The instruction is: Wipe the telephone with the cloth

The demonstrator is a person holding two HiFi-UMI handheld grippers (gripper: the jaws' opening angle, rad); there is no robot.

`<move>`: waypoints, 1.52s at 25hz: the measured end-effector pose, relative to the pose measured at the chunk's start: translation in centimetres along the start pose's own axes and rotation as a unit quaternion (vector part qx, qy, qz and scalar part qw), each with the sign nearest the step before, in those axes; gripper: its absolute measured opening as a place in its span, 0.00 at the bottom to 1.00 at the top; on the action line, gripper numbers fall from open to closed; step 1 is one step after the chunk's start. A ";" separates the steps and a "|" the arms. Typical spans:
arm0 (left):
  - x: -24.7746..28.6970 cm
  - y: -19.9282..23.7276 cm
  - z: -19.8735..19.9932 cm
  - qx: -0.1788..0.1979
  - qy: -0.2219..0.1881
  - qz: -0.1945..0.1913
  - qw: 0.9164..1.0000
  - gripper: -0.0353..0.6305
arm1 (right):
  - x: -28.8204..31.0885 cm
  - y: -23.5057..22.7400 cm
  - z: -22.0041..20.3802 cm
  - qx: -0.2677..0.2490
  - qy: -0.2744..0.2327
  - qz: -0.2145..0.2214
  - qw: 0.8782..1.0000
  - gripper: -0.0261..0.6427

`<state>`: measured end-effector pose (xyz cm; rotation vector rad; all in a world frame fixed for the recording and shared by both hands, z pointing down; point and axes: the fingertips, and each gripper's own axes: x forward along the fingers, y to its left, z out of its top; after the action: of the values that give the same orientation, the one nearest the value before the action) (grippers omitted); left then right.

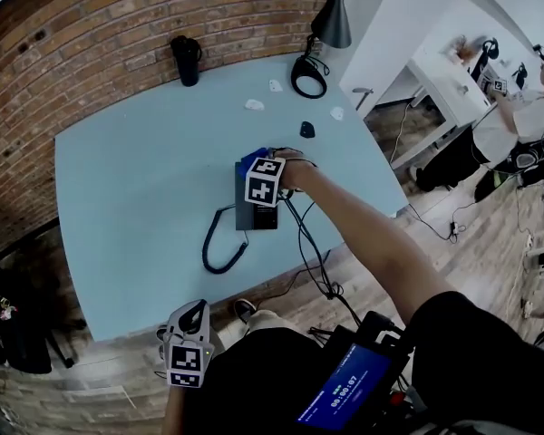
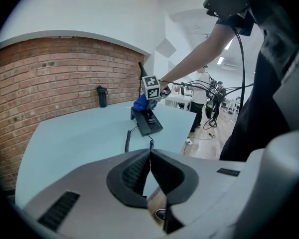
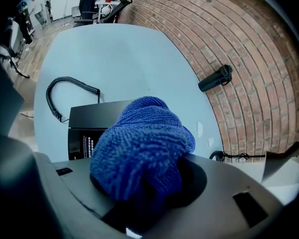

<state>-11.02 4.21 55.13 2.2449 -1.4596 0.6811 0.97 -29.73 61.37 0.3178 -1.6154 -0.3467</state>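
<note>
The black telephone [image 1: 259, 212] lies near the middle of the pale blue table [image 1: 136, 198], its coiled cord [image 1: 219, 243] looping off to the left. My right gripper [image 1: 257, 169] hovers over the telephone's far end, shut on a bunched blue cloth [image 1: 247, 162]. In the right gripper view the cloth [image 3: 144, 143] fills the jaws and covers part of the telephone [image 3: 94, 123]; whether cloth and phone touch is hidden. My left gripper [image 1: 191, 315] hangs low beyond the table's near edge, jaws shut with nothing between them [image 2: 150, 166]. It faces the telephone [image 2: 149, 123] from a distance.
A black cylinder [image 1: 186, 59] stands at the table's far edge by the brick wall. A lamp [image 1: 332, 18], a black cable ring [image 1: 308, 76], small white bits [image 1: 254, 104] and a small black item [image 1: 306, 130] lie at the far right. Another person [image 1: 517, 120] works beyond.
</note>
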 end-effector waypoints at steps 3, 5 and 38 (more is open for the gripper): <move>0.0 -0.3 0.0 0.002 -0.002 -0.002 1.000 0.09 | 0.0 0.2 0.1 -0.007 -0.001 -0.008 1.000 0.33; 0.0 -0.5 0.3 0.004 -0.009 -0.006 1.000 0.09 | -0.2 0.5 0.0 -0.014 0.000 -0.006 1.000 0.33; 1.1 -1.9 0.7 0.009 -0.012 -0.022 1.000 0.09 | -0.2 8.6 1.0 -0.056 -0.020 0.022 0.998 0.33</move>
<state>-8.78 3.79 55.11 2.2994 -1.4150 0.6595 0.03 -21.75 64.69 0.1907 -1.6323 -0.4118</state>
